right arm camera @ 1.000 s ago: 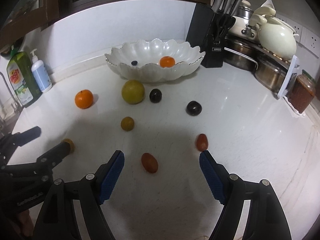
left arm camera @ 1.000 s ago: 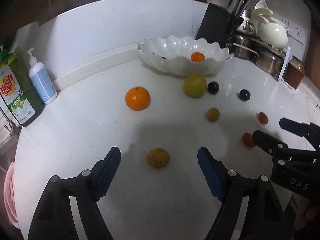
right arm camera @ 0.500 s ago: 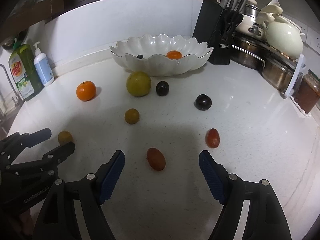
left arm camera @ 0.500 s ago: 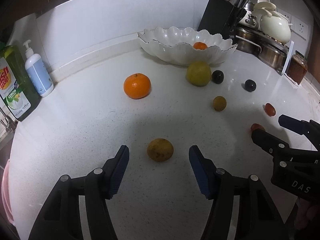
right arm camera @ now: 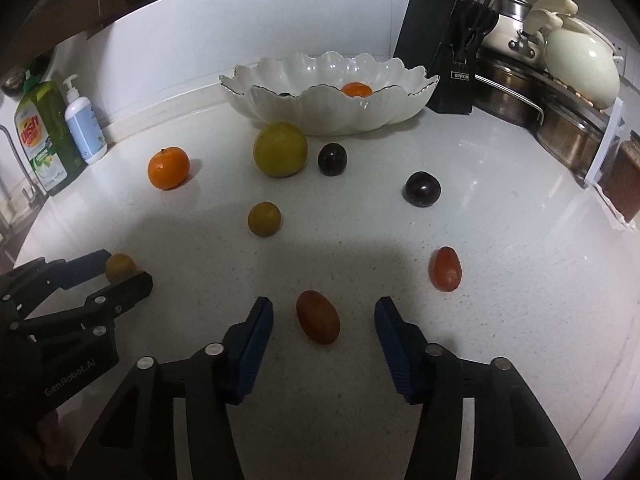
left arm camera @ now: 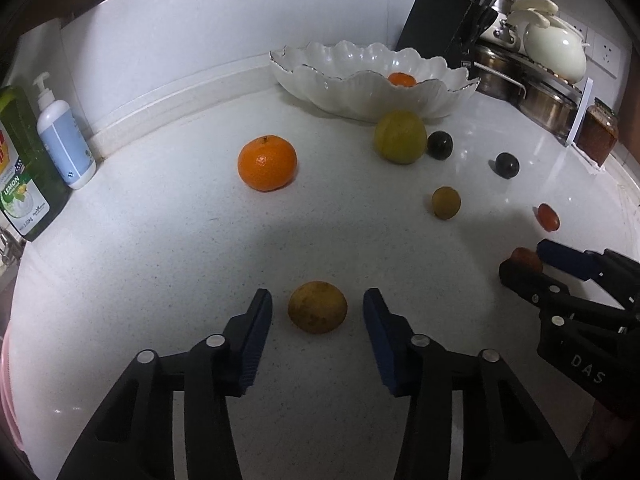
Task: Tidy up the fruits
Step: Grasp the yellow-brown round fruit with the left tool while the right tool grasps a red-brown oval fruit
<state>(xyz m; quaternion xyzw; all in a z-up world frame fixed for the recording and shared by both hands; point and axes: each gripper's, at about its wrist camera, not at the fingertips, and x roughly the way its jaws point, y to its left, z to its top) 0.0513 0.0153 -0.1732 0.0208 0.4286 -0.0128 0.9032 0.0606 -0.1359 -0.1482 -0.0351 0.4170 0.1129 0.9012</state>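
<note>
Fruit awaiting collection lies scattered on the white speckled countertop (left arm camera: 168,264), while the scalloped white ceramic bowl (right arm camera: 384,112) at the back holds only a small orange mandarin (right arm camera: 356,89) and one small dark fruit (right arm camera: 285,95). Nearest the left gripper (left arm camera: 318,312) sits a dull yellow-brown round fruit (left arm camera: 317,307), between the blue pads but with a gap on each side; the jaws have just been closing and do not yet press it. Between the pads of the right gripper (right arm camera: 324,320), likewise closing yet clear of contact, lies an oval red-brown tomato-like fruit (right arm camera: 317,322). A second red oval fruit (right arm camera: 445,268) rests just beside it. Farther out stand a small olive-yellow fruit (right arm camera: 264,219), two dark plums (right arm camera: 422,189) (right arm camera: 332,159), a large yellow-green citrus (right arm camera: 280,149) and a bright orange mandarin (right arm camera: 168,168). Judged from this layout, the task is at an early stage: two fruits in the bowl, eight still on the counter.
</note>
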